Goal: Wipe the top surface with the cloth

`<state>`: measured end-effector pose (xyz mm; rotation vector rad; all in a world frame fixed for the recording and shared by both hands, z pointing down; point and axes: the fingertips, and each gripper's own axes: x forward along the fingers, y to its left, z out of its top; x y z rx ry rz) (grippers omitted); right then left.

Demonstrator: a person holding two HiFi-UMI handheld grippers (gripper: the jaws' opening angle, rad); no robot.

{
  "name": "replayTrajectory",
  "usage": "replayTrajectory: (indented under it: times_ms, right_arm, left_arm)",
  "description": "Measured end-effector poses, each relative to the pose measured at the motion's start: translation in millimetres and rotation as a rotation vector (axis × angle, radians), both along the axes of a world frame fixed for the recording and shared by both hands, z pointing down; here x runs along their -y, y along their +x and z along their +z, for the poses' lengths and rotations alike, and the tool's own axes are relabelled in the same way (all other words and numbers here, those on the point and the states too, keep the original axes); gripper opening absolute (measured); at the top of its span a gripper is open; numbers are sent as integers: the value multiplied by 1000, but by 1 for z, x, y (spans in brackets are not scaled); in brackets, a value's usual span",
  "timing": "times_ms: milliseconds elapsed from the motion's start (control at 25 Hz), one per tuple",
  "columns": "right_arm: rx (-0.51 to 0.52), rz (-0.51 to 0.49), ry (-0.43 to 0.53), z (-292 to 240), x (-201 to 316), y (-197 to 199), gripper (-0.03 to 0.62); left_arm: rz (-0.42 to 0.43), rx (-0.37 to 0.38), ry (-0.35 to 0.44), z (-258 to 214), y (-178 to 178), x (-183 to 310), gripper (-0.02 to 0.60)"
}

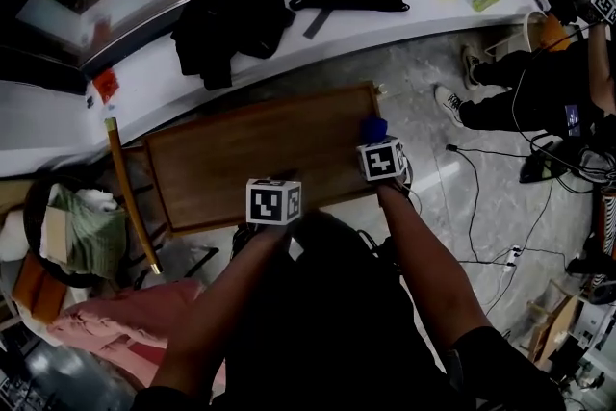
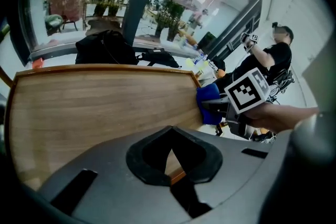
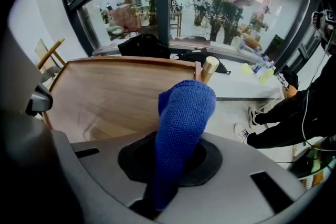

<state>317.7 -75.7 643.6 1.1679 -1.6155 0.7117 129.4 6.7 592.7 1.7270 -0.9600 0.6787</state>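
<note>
Head view: a person stands at the near edge of a wooden counter (image 1: 250, 159), which fills the middle of the frame, one tool in each hand.
Cloth: a blue cloth (image 3: 184, 123) is bunched into a thick wad that juts out beyond the tips. In the head view it sits at the counter's right edge, toward the upper right corner. Whether it touches the wood cannot be told.
Right tongs (image 3: 173, 165): clamped tight on the lower end of the cloth. Gripping it as a wad, in my judgement, leaves a padded end to press onto the wood.
Left tongs (image 2: 170, 157): closed or all but closed, nothing in them, over the near edge at lower centre. Probably kept clear of the wiping path.
Surface: bare wood, nothing on it, so a full sweep looks unobstructed.
Step in hand: judged to be the start of a pass from the right end.
Risk: the wad may catch on the raised corner post (image 3: 210, 68).
</note>
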Motion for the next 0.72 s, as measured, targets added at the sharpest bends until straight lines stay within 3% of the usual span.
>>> replayTrajectory:
  times_ms: [80, 200, 520, 720]
  right_arm:
    - [16, 7, 33, -7, 0, -9, 48]
    - [125, -18, 75, -14, -4, -61, 48]
    - [368, -119, 41, -26, -50, -272, 48]
    - [456, -236, -17, -19, -86, -395, 48]
  left_arm:
    - [-26, -7, 17, -7, -18, -3, 9]
    - [-104, -13, 36, -16, -61, -6, 9]
    - [-263, 52, 36, -28, -209, -42, 9]
    - [-331, 83, 46, -37, -287, -60, 9]
